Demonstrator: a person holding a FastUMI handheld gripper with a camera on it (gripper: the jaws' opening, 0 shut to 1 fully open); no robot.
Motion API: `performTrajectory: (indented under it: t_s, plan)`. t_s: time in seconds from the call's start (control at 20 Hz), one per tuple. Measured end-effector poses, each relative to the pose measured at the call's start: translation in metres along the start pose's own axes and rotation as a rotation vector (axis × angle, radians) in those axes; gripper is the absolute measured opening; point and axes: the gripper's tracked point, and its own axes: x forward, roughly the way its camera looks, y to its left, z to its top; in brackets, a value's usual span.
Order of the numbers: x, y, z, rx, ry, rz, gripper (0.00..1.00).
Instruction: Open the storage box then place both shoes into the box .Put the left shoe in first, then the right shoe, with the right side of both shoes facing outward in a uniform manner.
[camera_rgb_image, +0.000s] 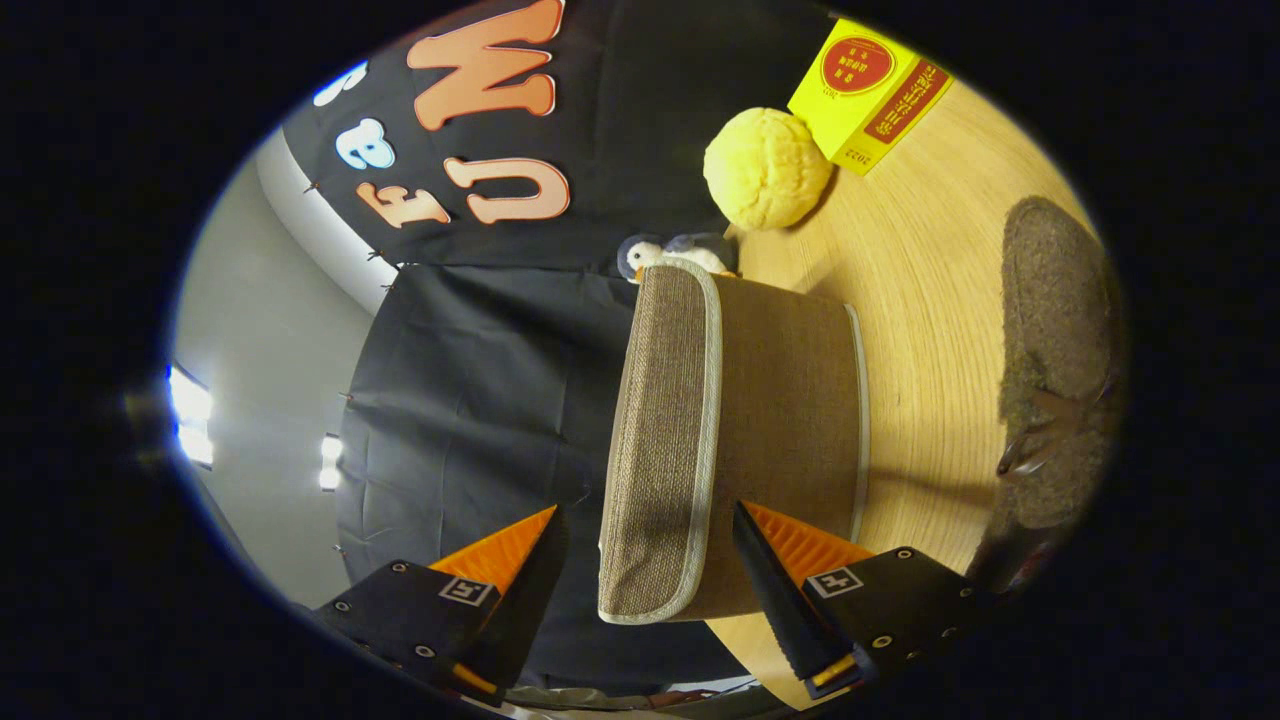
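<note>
The view is rolled on its side, so the wooden table (930, 300) stands up along the right. On it sits the storage box (790, 400), brown woven fabric with pale piping, its lid (665, 440) down on the box. My gripper (645, 510) is open and its fingers straddle the near end of the lid. One finger (520, 560) is off the lid's top with a gap; the other (775, 570) lies against the box's side wall. A brown fuzzy shoe (1060, 370) lies on the table beyond the box, apart from it.
A round yellow plush ball (766, 168) and a yellow carton (868, 92) sit on the table past the box's far end. A small penguin toy (675, 254) is tucked against the box's far end. The booth's black cloth wall (480, 400) hangs behind.
</note>
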Motion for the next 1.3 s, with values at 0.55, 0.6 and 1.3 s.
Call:
performTrajectory:
  t_s: [0.55, 0.6, 1.3]
  plan:
    - [-0.008, 0.052, 0.012, 0.046, -0.03, 0.237, 0.83]
    - [-0.006, 0.053, 0.015, 0.032, -0.049, 0.235, 0.77]
    - [0.025, 0.131, 0.023, -0.104, -0.161, 0.14, 0.02]
